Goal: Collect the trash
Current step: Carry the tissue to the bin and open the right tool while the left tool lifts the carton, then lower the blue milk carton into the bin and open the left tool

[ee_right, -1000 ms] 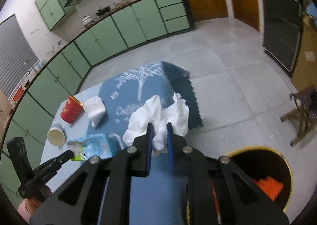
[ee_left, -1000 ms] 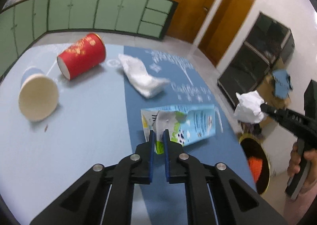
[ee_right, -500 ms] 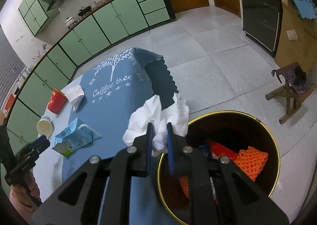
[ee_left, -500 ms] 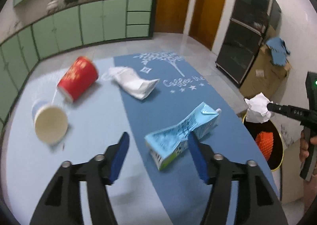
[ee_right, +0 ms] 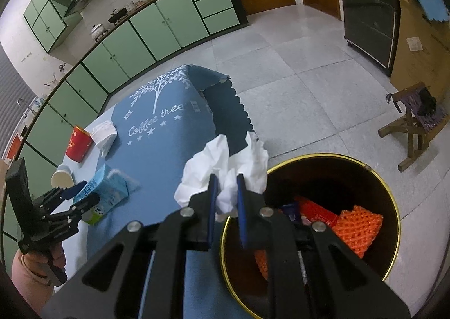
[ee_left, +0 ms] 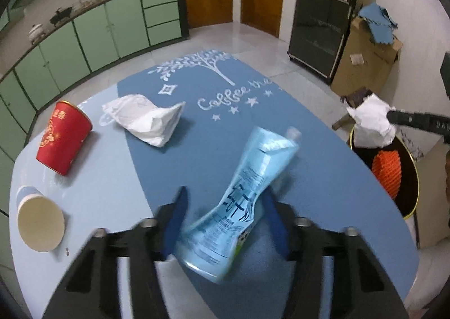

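Bin (ee_right: 389,192) w/ orange mesh (ee_right: 358,227); right hand-held gripper (ee_right: 226,200) clamps tissue (ee_right: 222,175); left hand-held gripper (ee_left: 225,215) spread round carton (ee_left: 239,200).

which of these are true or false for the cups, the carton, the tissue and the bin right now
1. The red cup lies on its side on the table. True.
2. The left gripper is shut on the milk carton. False: its jaws stand wide apart on either side of the carton, which looks blurred.
3. The right gripper holds a crumpled white tissue. True.
4. The bin is empty. False: it holds orange netting and a red wrapper.
5. The white paper cup stands upright. False: it lies on its side, its mouth toward the left wrist camera.
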